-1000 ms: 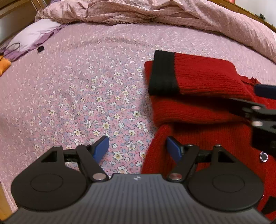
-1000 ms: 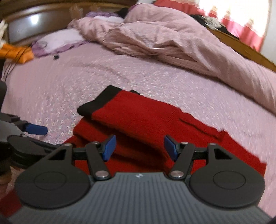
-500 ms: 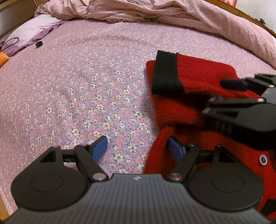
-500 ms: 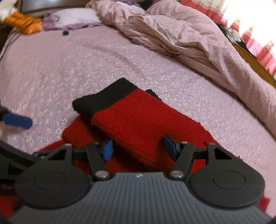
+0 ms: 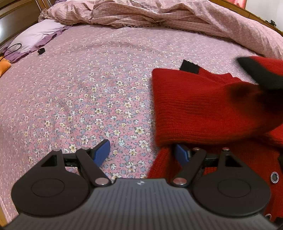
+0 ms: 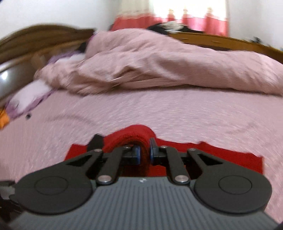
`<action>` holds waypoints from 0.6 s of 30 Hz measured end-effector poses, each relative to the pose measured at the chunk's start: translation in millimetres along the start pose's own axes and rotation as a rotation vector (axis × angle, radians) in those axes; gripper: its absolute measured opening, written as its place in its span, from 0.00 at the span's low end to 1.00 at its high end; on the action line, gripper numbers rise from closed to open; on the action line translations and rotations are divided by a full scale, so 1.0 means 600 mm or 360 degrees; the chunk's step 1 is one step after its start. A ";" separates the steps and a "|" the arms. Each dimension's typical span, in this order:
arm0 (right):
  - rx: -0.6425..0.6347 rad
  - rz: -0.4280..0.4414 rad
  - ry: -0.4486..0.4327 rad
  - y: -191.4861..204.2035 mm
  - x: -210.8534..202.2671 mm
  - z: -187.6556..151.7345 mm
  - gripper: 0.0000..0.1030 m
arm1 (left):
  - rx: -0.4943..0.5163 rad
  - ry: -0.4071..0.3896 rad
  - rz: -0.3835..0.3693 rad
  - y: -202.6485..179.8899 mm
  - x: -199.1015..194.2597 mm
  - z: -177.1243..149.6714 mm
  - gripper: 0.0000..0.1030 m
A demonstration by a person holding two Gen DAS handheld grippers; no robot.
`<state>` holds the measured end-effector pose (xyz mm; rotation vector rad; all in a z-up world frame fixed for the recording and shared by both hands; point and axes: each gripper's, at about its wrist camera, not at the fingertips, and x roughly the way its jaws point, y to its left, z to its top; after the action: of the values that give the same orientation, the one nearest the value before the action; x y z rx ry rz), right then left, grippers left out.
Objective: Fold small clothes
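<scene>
No legible txt, labels or nos. anywhere; only a tiny unreadable mark on each gripper body.

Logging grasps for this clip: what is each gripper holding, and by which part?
The right gripper is closing on a bunched fold of the red sweater's sleeve. The left gripper holds nothing.

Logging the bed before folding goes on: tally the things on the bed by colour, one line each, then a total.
Red: 1, the knit cardigan
Pink: 1, the rumpled duvet
Lilac and white: 1, the pillow
Orange: 1, a cloth item
Black: 1, a small object
Total: 5
</scene>
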<state>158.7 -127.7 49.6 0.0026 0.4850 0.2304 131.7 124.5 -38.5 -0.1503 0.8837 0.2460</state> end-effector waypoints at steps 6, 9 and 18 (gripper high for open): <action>0.0339 -0.0120 0.0073 -0.108 -0.018 -0.056 0.12 | 0.0029 -0.0014 0.0020 -0.008 0.001 -0.004 0.81; 0.0453 -0.0111 0.0174 -0.140 -0.008 -0.095 0.12 | 0.0043 -0.0018 0.0032 -0.012 0.001 -0.005 0.81; 0.0820 -0.0107 0.0187 -0.206 -0.029 -0.156 0.17 | 0.0044 -0.0022 0.0041 -0.011 0.001 -0.006 0.81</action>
<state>127.3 -257.1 -32.2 0.4771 0.6497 0.0344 131.2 117.4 -41.4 -0.1114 0.8755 0.2586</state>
